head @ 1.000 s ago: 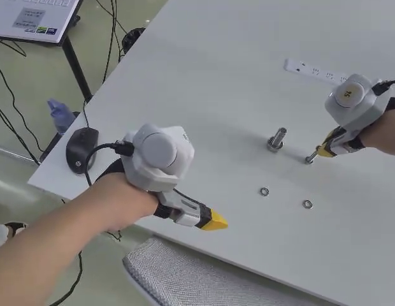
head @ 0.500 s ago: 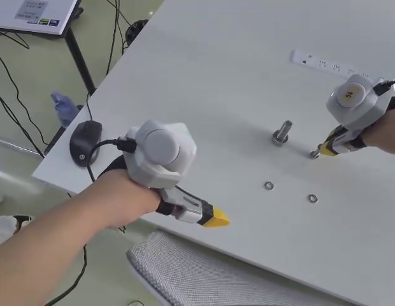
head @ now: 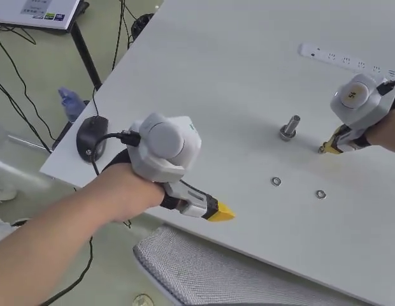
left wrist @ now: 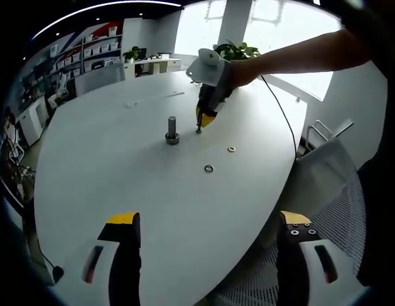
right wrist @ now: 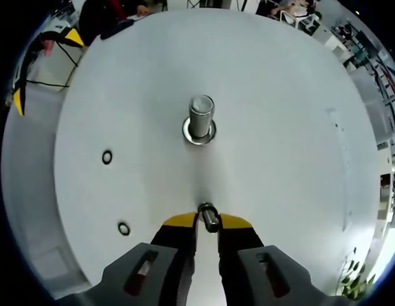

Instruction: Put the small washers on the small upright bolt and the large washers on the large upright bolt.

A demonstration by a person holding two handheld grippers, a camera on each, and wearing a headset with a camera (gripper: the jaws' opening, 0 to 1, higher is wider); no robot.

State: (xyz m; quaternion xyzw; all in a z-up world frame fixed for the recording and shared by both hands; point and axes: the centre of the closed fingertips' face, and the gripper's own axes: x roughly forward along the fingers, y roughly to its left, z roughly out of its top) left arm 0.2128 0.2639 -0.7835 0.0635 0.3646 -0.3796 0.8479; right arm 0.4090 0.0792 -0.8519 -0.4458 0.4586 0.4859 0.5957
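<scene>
Head view: two washers (head: 276, 182) lie loose on the tabletop (head: 216, 76), near the large bolt (head: 288, 127). Left gripper view: left claw (left wrist: 208, 220) gapes, empty, well back from them. Right gripper view: right claw (right wrist: 208, 224) pinches the small bolt (right wrist: 208, 214); pulling away while clamped could topple it.

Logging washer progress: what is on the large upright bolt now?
The large bolt has a bare top. A metal ring circles its foot; washer or the bolt's own head, I cannot tell. Two washers lie loose on the table.
</scene>
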